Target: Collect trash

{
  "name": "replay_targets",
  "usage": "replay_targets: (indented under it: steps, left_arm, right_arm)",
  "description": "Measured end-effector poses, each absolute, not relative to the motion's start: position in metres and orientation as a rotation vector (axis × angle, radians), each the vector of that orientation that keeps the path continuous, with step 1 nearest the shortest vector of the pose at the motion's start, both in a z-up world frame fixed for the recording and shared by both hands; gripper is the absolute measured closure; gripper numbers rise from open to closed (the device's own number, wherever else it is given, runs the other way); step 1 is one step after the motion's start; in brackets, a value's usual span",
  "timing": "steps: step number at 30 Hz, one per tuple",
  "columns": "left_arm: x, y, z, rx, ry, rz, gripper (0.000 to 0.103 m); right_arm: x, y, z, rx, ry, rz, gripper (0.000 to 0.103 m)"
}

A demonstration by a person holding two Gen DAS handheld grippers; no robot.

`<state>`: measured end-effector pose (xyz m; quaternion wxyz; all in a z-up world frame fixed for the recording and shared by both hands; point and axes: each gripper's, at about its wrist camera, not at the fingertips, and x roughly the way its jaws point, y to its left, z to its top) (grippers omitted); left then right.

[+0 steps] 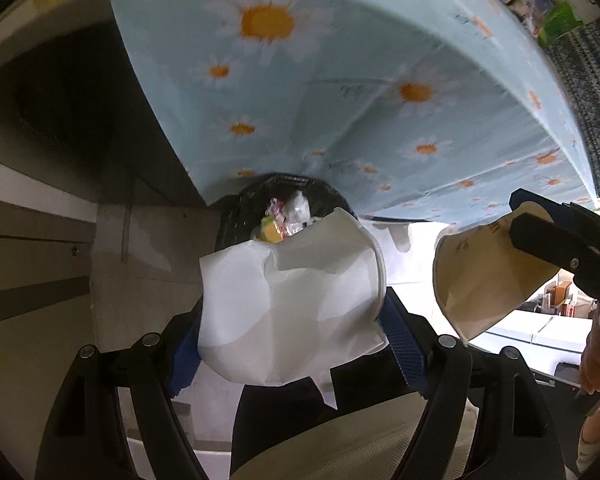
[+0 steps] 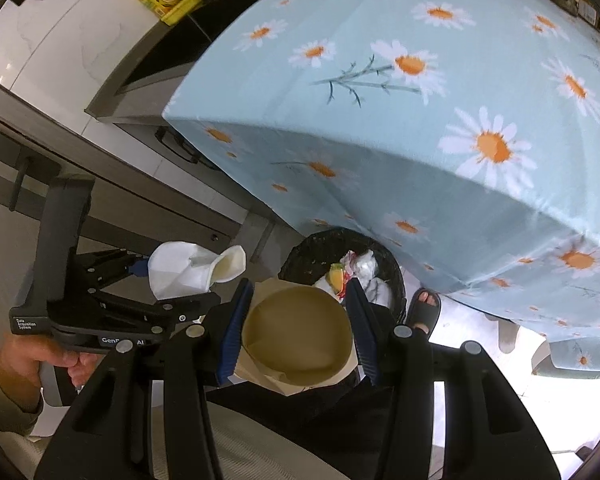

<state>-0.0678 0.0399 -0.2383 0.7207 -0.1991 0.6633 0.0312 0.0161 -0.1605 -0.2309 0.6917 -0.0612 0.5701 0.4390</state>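
The left gripper point(image 1: 292, 344) is pinching a crumpled white paper cup point(image 1: 292, 304) between its 2 blue-padded fingers point(image 1: 404, 344); the cup is squashed, with its rim folded in. In the right wrist view this same cup point(image 2: 188, 272) is seen from the side, its open mouth turned to the right, approx. level with the other cup and just beside it.

The right gripper point(image 2: 296, 332) is pressed on a brown paper cup point(image 2: 296, 332), 1 pad on each side of the wall, and the mouth of the cup faces the camera, so the inside is visible. In the left wrist view the brown cup point(image 1: 488, 272) hangs at the right, held by dark fingers.

Both cups are in the air, above and in front of a black trash bin point(image 2: 312, 252). The bin stands on the floor, just beside the hanging edge of a light blue tablecloth w/ daisies point(image 2: 420, 120). Inside the bin point(image 1: 260, 196) are wrappers and crumpled plastic point(image 1: 288, 216), incl. something yellow.

A foot in a dark sandal point(image 2: 424, 308) stands near the bin, at its right.
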Motion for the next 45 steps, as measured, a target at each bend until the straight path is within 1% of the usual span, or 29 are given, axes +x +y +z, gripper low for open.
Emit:
replay_targets:
  steps: [11,14,20,21,22,23,26,35,40,42,45]
  left_arm:
    - [-0.058,0.042,-0.269,-0.476,1.538,0.046,0.025]
    - [-0.054,0.044,-0.273,-0.507,1.545,0.041,0.023]
    - [-0.047,0.049,-0.274,-0.530,1.555,0.052,0.024]
    - [-0.046,0.051,-0.276,-0.530,1.561,0.061,0.023]
    - [-0.046,0.053,-0.278,-0.533,1.564,0.066,0.018]
    - [-0.045,0.054,-0.279,-0.542,1.564,0.070,0.017]
    - [-0.043,0.059,-0.281,-0.556,1.564,0.078,0.017]
    - [-0.042,0.062,-0.275,-0.546,1.560,0.087,0.017]
    - [-0.042,0.060,-0.256,-0.518,1.537,0.063,0.017]
    - [-0.042,0.058,-0.243,-0.492,1.515,0.052,0.017]
    - [-0.041,0.053,-0.227,-0.463,1.491,0.053,0.017]
  right_arm:
    - [0.020,-0.155,-0.263,-0.158,1.346,0.943,0.055]
    - [0.022,-0.154,-0.268,-0.154,1.362,0.937,0.054]
    - [0.025,-0.150,-0.277,-0.120,1.394,0.946,0.054]
    - [0.026,-0.149,-0.278,-0.110,1.406,0.950,0.049]
    - [0.027,-0.149,-0.280,-0.101,1.419,0.952,0.045]
    - [0.029,-0.149,-0.282,-0.090,1.428,0.947,0.038]
    - [0.033,-0.150,-0.284,-0.071,1.440,0.931,0.037]
    - [0.038,-0.160,-0.272,-0.052,1.416,0.892,0.037]
    - [0.036,-0.171,-0.252,-0.056,1.376,0.844,0.037]
    - [0.036,-0.176,-0.245,-0.046,1.358,0.835,0.035]
    - [0.033,-0.184,-0.231,-0.035,1.328,0.825,0.034]
